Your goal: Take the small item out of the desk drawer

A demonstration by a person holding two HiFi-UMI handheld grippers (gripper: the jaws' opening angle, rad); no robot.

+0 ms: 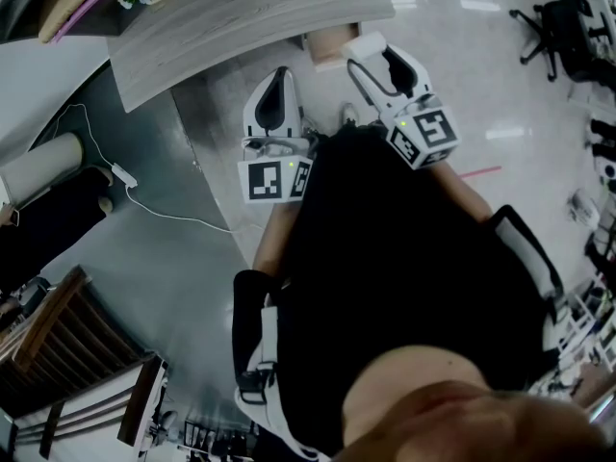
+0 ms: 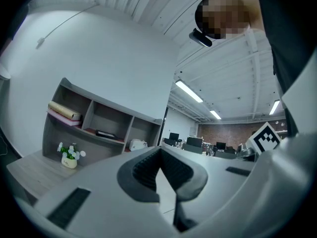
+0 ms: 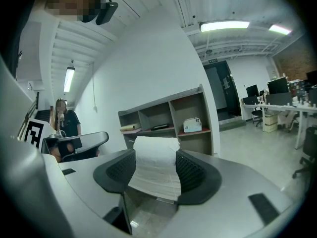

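Note:
My right gripper [image 1: 373,54] is held up in front of my chest, near the edge of the pale wood desk [image 1: 241,17]. It is shut on a small white item [image 1: 366,43], which fills the gap between the dark pads in the right gripper view [image 3: 156,150]. My left gripper [image 1: 279,80] is beside it, lower and to the left, pointing at the desk edge. Its pads [image 2: 143,172] meet in a narrow V with nothing held. A tan box-like part [image 1: 332,48] shows under the desk edge; I cannot tell whether it is the drawer.
An open shelf unit [image 3: 163,118] and a small flower pot [image 2: 69,157] stand on the desk. A white cable [image 1: 164,205] runs over the grey floor at left. A wooden rack [image 1: 67,345] is at lower left, an office chair [image 1: 563,27] at far right. A person [image 3: 64,120] stands in the background.

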